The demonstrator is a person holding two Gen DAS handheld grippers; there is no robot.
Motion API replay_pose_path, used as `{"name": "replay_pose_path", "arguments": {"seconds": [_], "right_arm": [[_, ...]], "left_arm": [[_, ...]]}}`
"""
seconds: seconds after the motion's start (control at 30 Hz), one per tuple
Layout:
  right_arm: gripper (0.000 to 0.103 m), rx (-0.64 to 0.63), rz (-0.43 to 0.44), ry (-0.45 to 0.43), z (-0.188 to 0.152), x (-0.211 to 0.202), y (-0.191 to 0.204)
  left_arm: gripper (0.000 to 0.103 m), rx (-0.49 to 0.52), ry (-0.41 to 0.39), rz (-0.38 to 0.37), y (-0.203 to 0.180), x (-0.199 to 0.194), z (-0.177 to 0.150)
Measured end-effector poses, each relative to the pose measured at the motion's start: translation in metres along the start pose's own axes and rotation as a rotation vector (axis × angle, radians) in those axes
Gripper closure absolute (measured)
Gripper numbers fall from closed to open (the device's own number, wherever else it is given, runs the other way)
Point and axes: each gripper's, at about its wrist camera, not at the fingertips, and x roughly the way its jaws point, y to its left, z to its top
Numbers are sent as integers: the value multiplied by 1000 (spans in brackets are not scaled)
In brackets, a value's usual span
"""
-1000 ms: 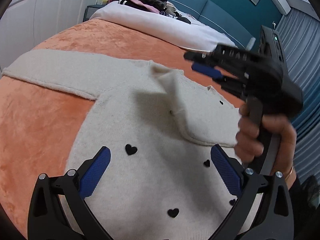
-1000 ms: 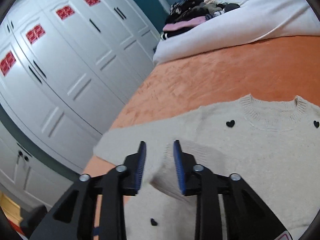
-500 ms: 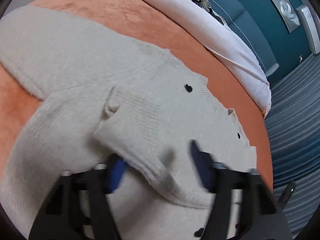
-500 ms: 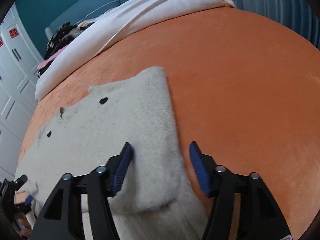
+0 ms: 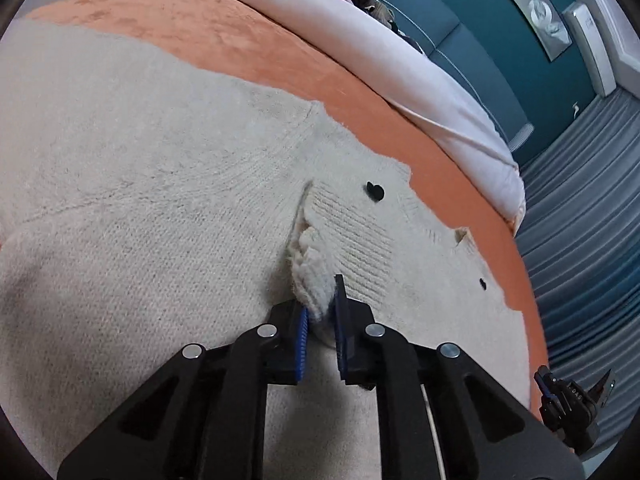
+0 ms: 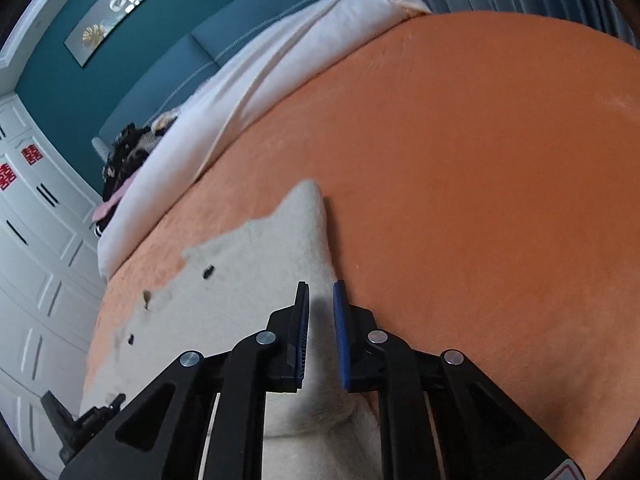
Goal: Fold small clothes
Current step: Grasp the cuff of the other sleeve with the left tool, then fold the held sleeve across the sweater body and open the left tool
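Left wrist: cream heart-dotted sweater (image 5: 160, 200) lies bunched.

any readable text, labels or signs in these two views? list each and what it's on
"DAS": partial lettering on the right gripper body at the left wrist view's edge; the rest is too small to read.
"囍": red paper signs on the white wardrobe doors.
Wall art: no text.
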Motion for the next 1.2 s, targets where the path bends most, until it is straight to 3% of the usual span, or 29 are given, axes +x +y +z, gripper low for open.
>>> {"name": "replay_pose_path", "arguments": {"seconds": [0.07,0.1,0.17,0.2,0.33,0.37,0.4,0.43,0.47,0.53,0.6,0.63,0.7,0.73,0.8,0.83,0.9,0.97,1.03,1.13,1.17,1.2], "right_arm": [[85,-32,50,-25,-2,-7,15],[85,-69,65,12,-9,0,24],[89,-177,-18,151,-29,33,29],[97,-194,-62,202,-43,47,26],[93,-152,-1,15,-31,2,36],[93,-163,-27,23,-39,5,34],[92,-159,-68,88,-51,16,28],[102,-119,-72,154,-61,30,19],[103,-74,-34,119,-61,21,8],[100,-78,-80,64,-54,1,16],[93,-98,-99,66,-70,-9,25],[93,-101,-88,89,-79,-12,26],[90,-92,-57,148,-103,-19,29],[90,-82,-39,152,-113,-23,30],[82,-73,-17,162,-123,-34,30],[77,-74,-9,169,-125,-37,28],[74,-88,-3,161,-130,-40,29],[68,-106,-7,168,-138,-40,29],[61,-140,-15,163,-141,-36,35],[46,-205,-18,159,-148,-38,41],[42,-217,-19,160,-151,-37,41],[41,-222,-19,160,-151,-37,42]], "left_arm": [[91,4,-18,-26,3,-1,-3],[91,6,-27,-35,4,-2,-5],[91,4,-34,-46,6,-3,-5],[91,4,-38,-51,7,-4,-6],[91,7,-52,-64,11,-6,-6],[91,3,-53,-70,13,-5,-6],[91,-2,-55,-78,14,-6,-7],[91,-4,-56,-81,14,-2,-6],[91,-6,-57,-84,15,-3,-6],[91,-24,-55,-102,17,-5,-4],[89,-75,-47,-123,22,-13,-2],[84,-116,-59,-129,28,-25,-1],[52,-175,-128,-126,45,-58,1],[44,-199,-179,-97,60,-80,6],[13,-241,-267,31,96,-122,25],[10,-261,-311,107,115,-140,35],[9,-321,-382,270,167,-174,64],[10,-449,-408,373,222,-197,85],[10,-554,-470,313,267,-217,101],[12,-598,-459,381,285,-220,124],[26,-589,-455,406,284,-217,129],[58,-570,-446,419,280,-212,136]]}}
